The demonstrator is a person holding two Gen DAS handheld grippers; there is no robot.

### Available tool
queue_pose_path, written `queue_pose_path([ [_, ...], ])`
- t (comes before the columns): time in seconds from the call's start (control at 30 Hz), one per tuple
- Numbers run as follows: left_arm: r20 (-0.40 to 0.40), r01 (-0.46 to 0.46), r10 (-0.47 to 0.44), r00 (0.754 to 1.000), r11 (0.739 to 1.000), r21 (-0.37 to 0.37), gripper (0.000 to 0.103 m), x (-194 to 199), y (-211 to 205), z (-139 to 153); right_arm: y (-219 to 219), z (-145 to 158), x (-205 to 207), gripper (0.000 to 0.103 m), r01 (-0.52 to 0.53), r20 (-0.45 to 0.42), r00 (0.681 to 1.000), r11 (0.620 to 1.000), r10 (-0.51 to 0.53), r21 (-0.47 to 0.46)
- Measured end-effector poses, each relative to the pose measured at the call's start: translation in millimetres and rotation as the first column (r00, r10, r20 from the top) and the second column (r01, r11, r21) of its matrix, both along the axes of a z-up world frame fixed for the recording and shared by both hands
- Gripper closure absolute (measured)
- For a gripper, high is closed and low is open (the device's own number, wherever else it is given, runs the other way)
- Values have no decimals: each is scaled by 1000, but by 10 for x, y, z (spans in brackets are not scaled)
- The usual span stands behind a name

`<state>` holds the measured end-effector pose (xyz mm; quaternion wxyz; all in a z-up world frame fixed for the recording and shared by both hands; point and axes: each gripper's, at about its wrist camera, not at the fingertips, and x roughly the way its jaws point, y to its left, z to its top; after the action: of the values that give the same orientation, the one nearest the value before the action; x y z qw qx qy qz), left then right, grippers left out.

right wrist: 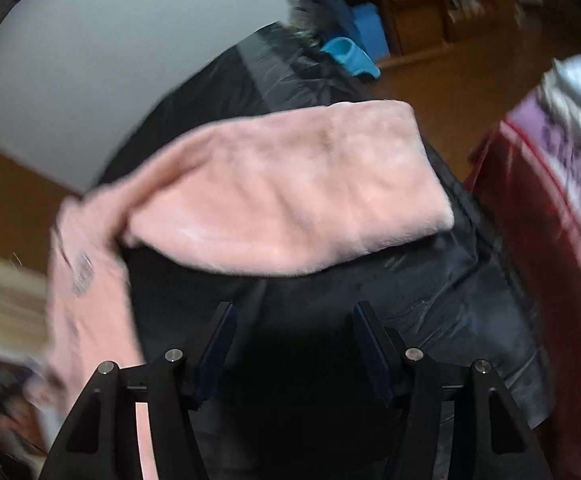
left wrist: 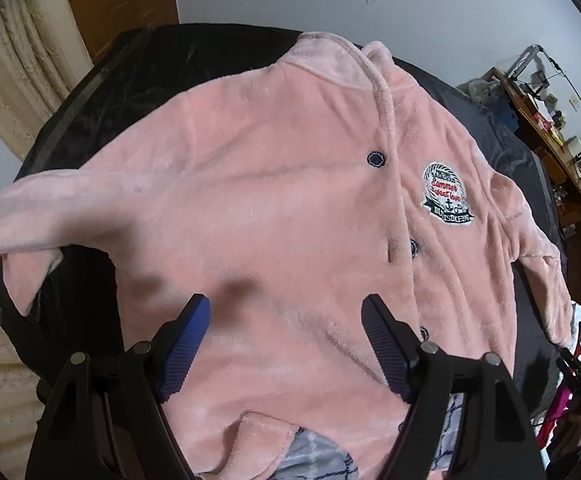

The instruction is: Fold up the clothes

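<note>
Black-covered tabletop (left wrist: 90, 128) carries the pink fleece jacket (left wrist: 274, 208), spread front-up with its sleeve (right wrist: 290, 196) laid out sideways (right view blurred). Left gripper (left wrist: 286, 316) spread wide above the hem; right gripper (right wrist: 294, 320) wide, holding nothing.

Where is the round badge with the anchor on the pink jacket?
In the left wrist view, the badge sits on the right side of the pink jacket, just right of the dark buttons.
</note>
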<state>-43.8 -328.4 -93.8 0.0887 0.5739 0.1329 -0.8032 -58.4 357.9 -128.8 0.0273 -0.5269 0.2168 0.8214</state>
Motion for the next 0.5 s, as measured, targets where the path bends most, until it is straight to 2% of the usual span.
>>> queue_pose_path([
  [0.17,5,29,-29,1000,1000,0,22,-56,134,11,332,89,-217,40,104,-39,994,992,-106,-66],
  [0.23,10,47,-47,999,999,-2,22,-79,204,26,458,79,-393,40,80,-37,996,997,-80,-24],
  [0.33,19,61,-61,998,998,-6,22,-97,284,40,623,-60,-735,40,44,-8,999,999,-44,-17],
  [0.5,30,71,-71,997,997,3,22,-95,394,53,605,-182,-1021,41,-47,15,999,999,47,12],
])
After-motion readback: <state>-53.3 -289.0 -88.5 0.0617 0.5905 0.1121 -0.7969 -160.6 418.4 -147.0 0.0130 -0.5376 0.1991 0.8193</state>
